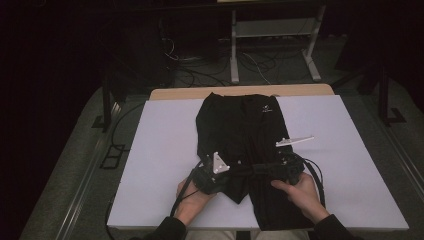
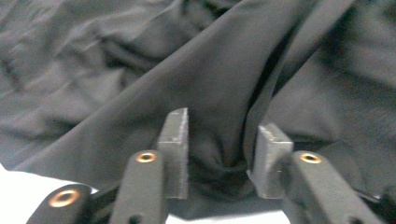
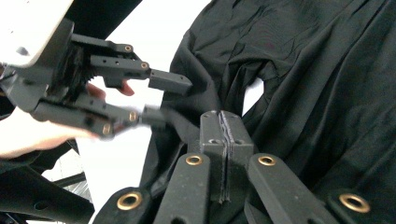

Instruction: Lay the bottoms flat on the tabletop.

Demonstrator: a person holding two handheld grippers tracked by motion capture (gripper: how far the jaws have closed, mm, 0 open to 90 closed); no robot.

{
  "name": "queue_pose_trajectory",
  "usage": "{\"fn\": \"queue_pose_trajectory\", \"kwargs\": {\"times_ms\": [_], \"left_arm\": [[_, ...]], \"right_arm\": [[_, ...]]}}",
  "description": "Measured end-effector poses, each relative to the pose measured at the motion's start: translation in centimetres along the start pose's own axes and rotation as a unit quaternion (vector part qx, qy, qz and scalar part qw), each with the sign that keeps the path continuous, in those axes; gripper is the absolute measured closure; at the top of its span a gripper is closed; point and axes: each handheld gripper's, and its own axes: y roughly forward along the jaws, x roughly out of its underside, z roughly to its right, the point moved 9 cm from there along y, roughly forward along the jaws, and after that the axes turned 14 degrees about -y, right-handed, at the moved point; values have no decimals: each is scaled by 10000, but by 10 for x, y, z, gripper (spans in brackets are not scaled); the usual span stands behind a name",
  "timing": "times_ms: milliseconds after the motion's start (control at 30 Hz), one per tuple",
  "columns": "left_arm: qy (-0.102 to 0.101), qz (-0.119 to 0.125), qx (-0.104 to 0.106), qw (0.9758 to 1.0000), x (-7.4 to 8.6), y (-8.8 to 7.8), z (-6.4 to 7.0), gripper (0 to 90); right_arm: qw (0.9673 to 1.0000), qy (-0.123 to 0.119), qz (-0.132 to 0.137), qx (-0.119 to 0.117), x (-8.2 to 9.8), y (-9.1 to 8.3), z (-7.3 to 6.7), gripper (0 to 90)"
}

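Note:
A black garment (image 1: pixel 240 125) lies spread on the white-covered table (image 1: pixel 160 150), with a small white logo near its far end. My two grippers face each other over its near part. The left gripper (image 1: pixel 237 170) points right; its jaws stand apart around a bunched fold of the cloth (image 2: pixel 219 158), and the pads (image 2: pixel 175 149) do not clamp it. In the right gripper view this left gripper (image 3: pixel 173 100) sits at the garment's edge. The right gripper (image 1: pixel 257 167) points left, and its jaws (image 3: pixel 224 121) are shut on a thin edge of the black cloth (image 3: pixel 299 93).
The person's hands (image 1: pixel 300 192) come in over the near table edge. White table surface shows on both sides of the garment. Beyond the far wooden edge (image 1: pixel 240 91) are a metal frame (image 1: pixel 270 45) and loose cables (image 1: pixel 200 70) on the floor.

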Motion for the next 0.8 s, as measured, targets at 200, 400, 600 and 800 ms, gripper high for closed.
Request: {"fn": "queue_pose_trajectory", "kwargs": {"times_ms": [200,400,600,800], "left_arm": [[-106,-149,195,9996,7,-9,-12,766],[-66,-234,463,9986,13,-18,-14,849],[-6,-249,660,9975,17,-27,-17,877],[102,-207,960,9951,25,-51,-17,882]], "right_arm": [[10000,4,-20,-34,1,-1,-1,884],[10000,44,-33,-44,2,-2,1,886],[9998,32,-105,-158,3,0,-2,891],[9989,-22,-143,-451,3,2,-12,892]]}}
